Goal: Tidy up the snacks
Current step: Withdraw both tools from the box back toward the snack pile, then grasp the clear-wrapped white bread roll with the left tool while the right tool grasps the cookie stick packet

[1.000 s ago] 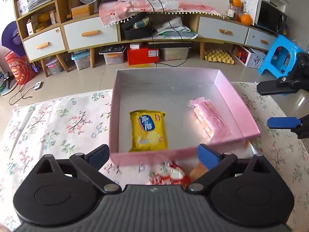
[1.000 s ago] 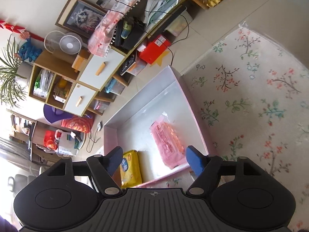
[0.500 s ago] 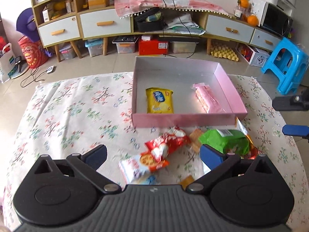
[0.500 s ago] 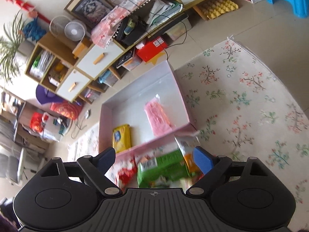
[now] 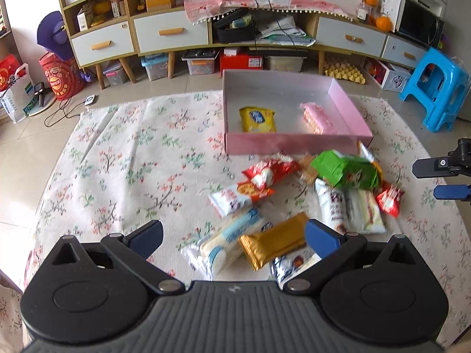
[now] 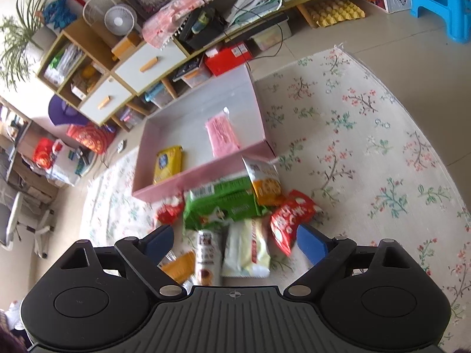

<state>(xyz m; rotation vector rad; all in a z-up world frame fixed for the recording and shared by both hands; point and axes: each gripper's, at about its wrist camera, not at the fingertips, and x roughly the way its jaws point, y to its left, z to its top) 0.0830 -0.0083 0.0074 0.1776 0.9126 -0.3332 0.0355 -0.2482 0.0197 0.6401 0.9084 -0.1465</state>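
Both claws stand above the snack pile: left gripper (image 5: 234, 236) spread wide with nothing pinched, a gold packet (image 5: 272, 242) lying on the floral cloth (image 5: 117, 161) beneath the gap; right gripper (image 6: 235, 242) with its jaws opening, nothing clamped, a pale yellow packet (image 6: 247, 248) and a brown-and-white packet (image 6: 207, 257) on the cloth below. Pink box (image 5: 290, 144) sits at the far side of the cloth; inside it, a yellow packet (image 5: 257, 119) on the left and a pink packet (image 5: 319, 119) on the right, well apart. Loose snacks lie just in front of the box: green packet (image 5: 344, 170) touching its near wall, red-and-white packet (image 5: 270, 172) beside it, small red packet (image 5: 388, 198) at the right edge of the pile; several overlap.
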